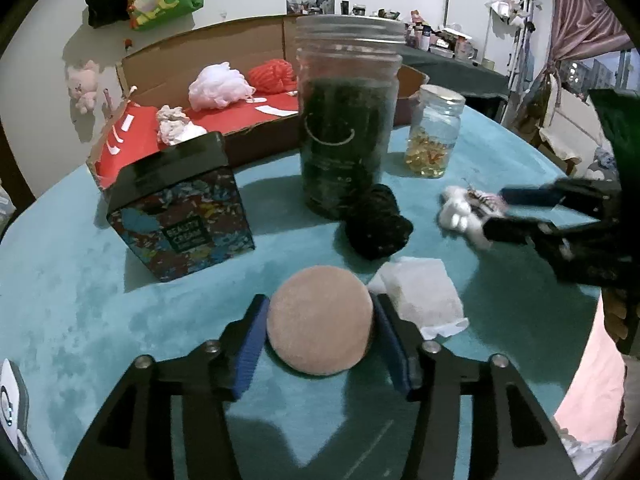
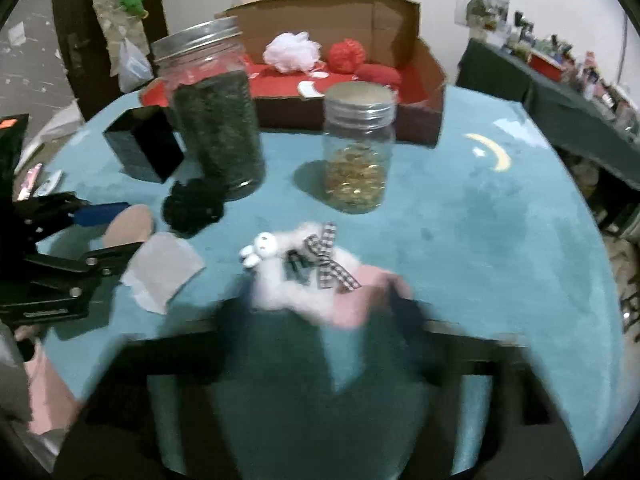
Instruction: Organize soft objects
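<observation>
Sponge (image 1: 319,319), round and tan, is clamped between the blue pads of the left gripper (image 1: 320,332), held low over the teal tabletop (image 1: 80,300). Beside it, a white plush toy (image 2: 296,272) is gripped by the blurred right gripper (image 2: 320,304), reaching level across the tabletop.

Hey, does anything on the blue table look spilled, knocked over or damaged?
Nothing spilled or toppled. Both jars stand upright with lids on. Only the cardboard box looks rough: its left corner is torn.
</observation>
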A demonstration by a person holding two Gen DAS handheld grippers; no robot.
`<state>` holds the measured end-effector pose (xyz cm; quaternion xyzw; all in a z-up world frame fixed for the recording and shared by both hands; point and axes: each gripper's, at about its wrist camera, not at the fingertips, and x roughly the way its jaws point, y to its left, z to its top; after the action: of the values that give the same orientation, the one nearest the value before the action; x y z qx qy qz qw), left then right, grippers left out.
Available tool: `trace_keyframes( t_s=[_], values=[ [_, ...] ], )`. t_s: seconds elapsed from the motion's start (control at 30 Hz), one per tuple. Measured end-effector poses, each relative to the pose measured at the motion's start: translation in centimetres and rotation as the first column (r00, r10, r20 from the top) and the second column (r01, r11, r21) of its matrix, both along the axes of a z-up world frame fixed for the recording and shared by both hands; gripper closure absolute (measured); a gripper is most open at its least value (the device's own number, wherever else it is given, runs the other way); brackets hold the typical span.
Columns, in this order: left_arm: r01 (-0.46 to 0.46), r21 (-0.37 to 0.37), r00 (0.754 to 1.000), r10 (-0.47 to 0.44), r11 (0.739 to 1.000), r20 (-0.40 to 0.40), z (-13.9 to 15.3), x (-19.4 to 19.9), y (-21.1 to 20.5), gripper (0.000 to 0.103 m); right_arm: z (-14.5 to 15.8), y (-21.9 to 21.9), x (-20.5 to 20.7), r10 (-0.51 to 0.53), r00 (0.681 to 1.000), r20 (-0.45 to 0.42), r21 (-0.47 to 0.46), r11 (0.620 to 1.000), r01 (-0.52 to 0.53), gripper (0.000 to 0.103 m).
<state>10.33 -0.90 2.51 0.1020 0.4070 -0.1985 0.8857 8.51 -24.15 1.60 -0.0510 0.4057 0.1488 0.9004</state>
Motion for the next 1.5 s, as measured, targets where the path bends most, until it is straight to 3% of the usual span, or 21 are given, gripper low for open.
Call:
trace_keyframes(
  t_s=[0.13,0.33,0.4,0.47,0.53,0.6,0.7,1.07,1.5],
  values=[
    [-0.028,0.014,1.000,0.028,1.000,0.009,-0.1,0.1,0.5,0.031,-0.1,0.1,-0.1,0.005,1.000,0.009,-0.001,1.000,-0.005,0.019],
    [-0.033,0.024,0.999,0.032,0.999,0.024,-0.3,0.1,0.4,0.031,-1.1,1.2,1.2,-0.012,1.000,-0.019,-0.046,0.999,0.011,0.019],
    [-0.023,0.016,0.999,0.022,1.000,0.024,-0.3,0.0,0.4,0.038,-1.4,1.7,1.7,-0.009,0.999,-0.035,-0.062,0.998,0.007,0.019],
    [-0.002,0.006,1.000,0.002,1.000,0.024,-0.3,-0.3,0.2,0.048,-1.3,1.8,1.7,0.003,1.000,-0.030,-0.059,0.998,-0.004,0.022],
    [0.011,0.019,0.999,-0.012,1.000,0.040,-0.2,-0.7,-0.2,0.056,-1.2,1.9,1.5,0.028,0.999,-0.020,-0.035,0.999,-0.028,0.049],
    [0.026,0.016,0.999,-0.026,1.000,0.043,-0.1,-1.0,-0.5,0.064,-1.0,1.9,1.2,0.037,0.999,-0.008,-0.021,0.999,-0.037,0.049],
    [0.034,0.002,0.999,-0.034,0.999,0.042,0.3,-1.0,-0.8,0.067,-0.5,1.9,0.4,0.040,0.999,0.032,-0.021,0.999,-0.040,0.050],
    [0.041,-0.043,0.998,-0.038,0.998,0.058,1.7,-0.8,-0.6,0.068,0.8,2.0,-0.2,0.048,0.997,0.059,0.010,0.999,-0.049,0.050],
    [-0.079,-0.038,0.996,0.080,0.996,0.027,1.4,-0.8,4.3,0.068,0.5,-1.1,0.0,-0.007,0.999,0.034,0.022,1.000,0.007,0.050]
  ],
)
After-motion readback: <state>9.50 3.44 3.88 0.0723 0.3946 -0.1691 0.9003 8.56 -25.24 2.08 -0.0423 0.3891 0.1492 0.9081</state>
